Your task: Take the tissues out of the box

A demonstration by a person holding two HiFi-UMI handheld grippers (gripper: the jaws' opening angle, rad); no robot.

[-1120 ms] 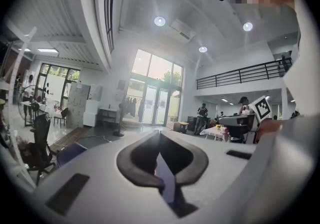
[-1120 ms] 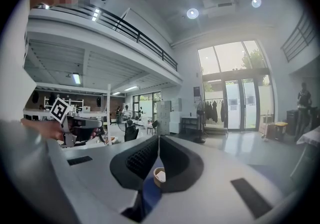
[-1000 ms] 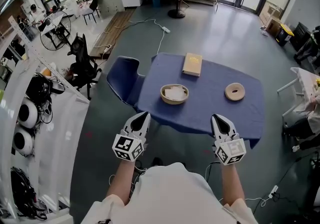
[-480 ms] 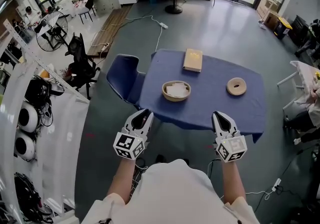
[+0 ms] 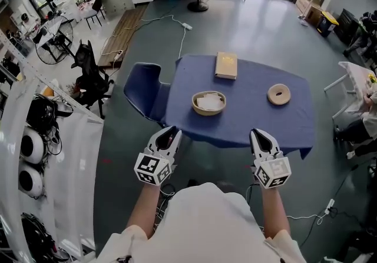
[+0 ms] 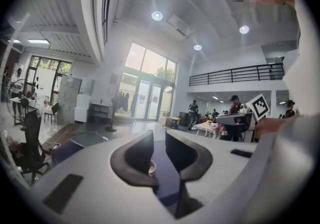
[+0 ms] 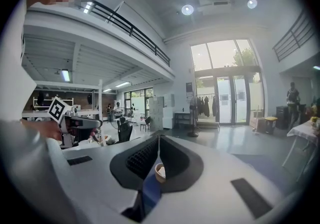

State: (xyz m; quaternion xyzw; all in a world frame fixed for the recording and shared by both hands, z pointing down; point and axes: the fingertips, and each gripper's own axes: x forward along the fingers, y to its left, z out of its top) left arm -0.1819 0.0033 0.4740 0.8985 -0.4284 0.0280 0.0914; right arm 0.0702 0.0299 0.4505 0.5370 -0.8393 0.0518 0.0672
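The tissue box [image 5: 226, 65], flat, tan and rectangular, lay at the far edge of the blue-clothed table [image 5: 253, 123]; its opening was too small to make out. A round tan bowl [image 5: 196, 105] mid-table held crumpled white sheets. Short of the near edge, the left gripper [image 5: 169, 134] was opening, empty; the right gripper [image 5: 261, 136] stood closed, empty.

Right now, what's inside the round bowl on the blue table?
The bowl holds white sheets, probably tissues, piled loosely. They cover the bowl's bottom, so anything underneath them can't be seen.
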